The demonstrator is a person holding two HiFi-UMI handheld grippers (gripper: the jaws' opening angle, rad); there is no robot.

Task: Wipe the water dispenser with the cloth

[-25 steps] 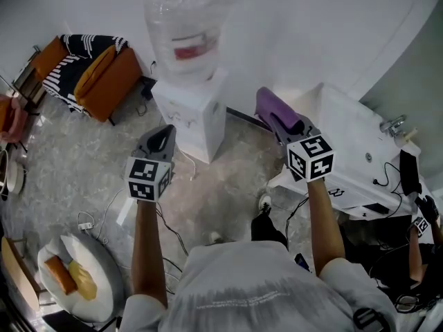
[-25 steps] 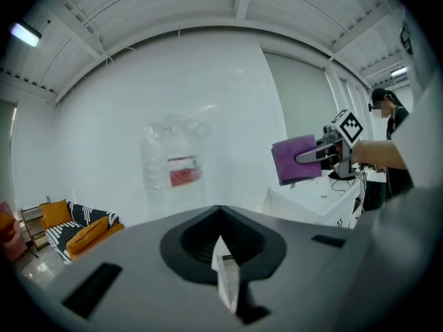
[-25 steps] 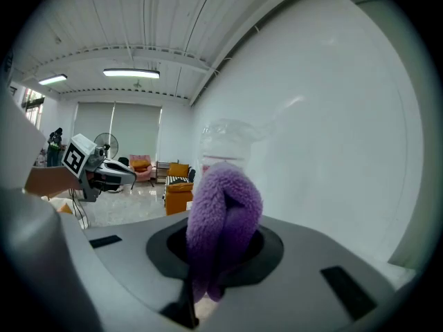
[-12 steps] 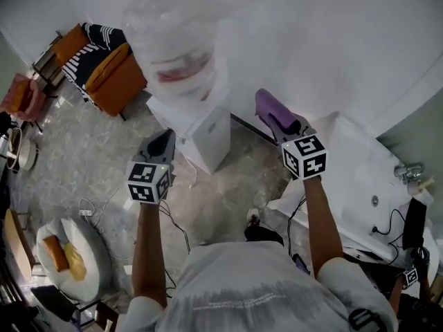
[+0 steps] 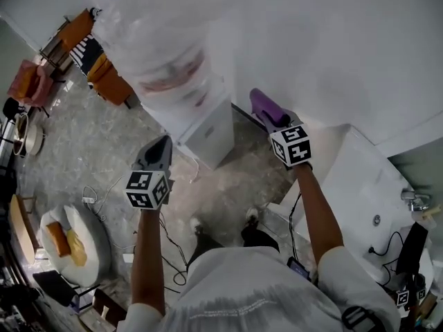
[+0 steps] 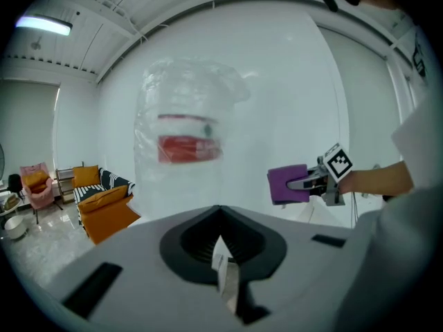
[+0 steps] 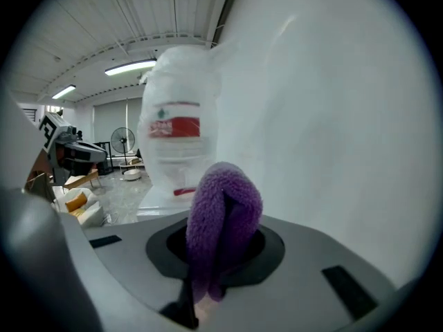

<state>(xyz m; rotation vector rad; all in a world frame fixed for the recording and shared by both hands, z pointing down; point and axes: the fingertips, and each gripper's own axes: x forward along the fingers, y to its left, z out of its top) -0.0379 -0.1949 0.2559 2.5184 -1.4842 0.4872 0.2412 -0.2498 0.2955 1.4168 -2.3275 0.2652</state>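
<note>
Left tongs (image 5: pixel 161 146) closed; right tongs (image 5: pixel 268 118) clamp cloth (image 5: pixel 260 105); arms outstretched.

Orange armchair (image 5: pixel 114 83) seen against wall; pink chair (image 5: pixel 31 81) beside it; round white cushion (image 5: pixel 93 244) laid on floor.

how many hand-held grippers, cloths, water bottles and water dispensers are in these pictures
hand-held grippers: 2, the left hand-held gripper and the right hand-held gripper
purple cloth: 1, clamped in the right hand-held gripper
water bottle: 1
water dispenser: 1
total: 5
</note>
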